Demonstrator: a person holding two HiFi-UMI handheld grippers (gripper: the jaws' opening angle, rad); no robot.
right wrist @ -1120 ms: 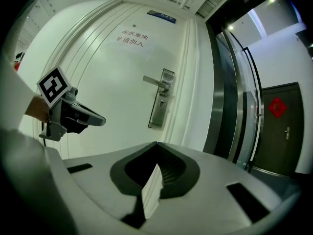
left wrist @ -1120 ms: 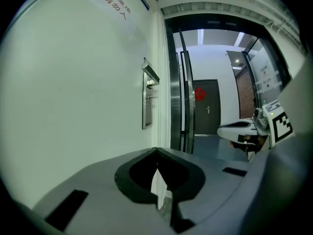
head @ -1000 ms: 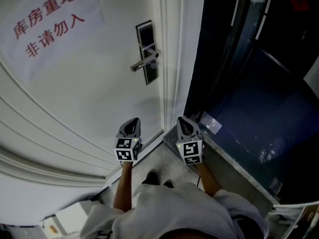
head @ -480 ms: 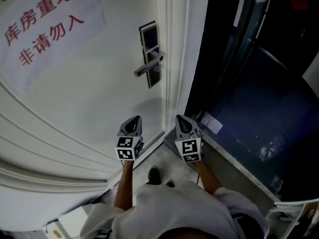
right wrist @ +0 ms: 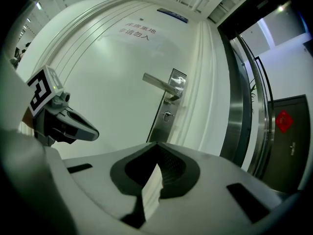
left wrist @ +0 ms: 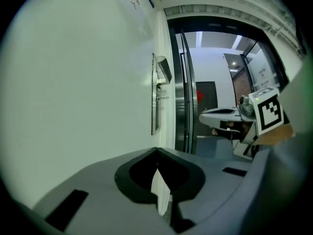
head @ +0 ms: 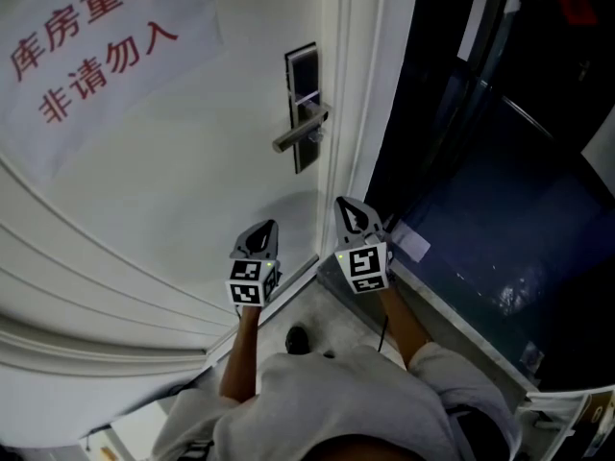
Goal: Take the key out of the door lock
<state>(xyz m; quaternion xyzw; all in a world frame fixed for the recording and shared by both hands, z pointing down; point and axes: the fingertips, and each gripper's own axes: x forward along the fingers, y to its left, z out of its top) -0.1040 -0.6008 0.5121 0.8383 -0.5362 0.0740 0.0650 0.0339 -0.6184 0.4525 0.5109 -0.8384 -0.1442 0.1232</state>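
Note:
A dark lock plate [head: 303, 94] with a silver lever handle [head: 298, 137] sits near the right edge of the white door [head: 192, 181]. A small key [head: 314, 134] shows just under the handle. In the right gripper view the key [right wrist: 167, 115] sticks out of the plate [right wrist: 166, 111] below the lever [right wrist: 157, 81]. My left gripper [head: 260, 230] and right gripper [head: 348, 206] are both shut and empty, held side by side well below the lock. The right one is higher and nearer the door's edge. In the left gripper view the plate [left wrist: 154, 102] appears edge-on, far ahead.
A paper sign with red characters [head: 86, 46] is stuck on the door at upper left. Right of the white door frame [head: 370, 113] is a dark opening with metal frames [head: 480, 161]. My shoes and the floor [head: 317, 315] lie below.
The lock plate has drifted right and slightly down in the head view as I came closer. My right gripper has risen a little toward the lock; the left one has barely moved.

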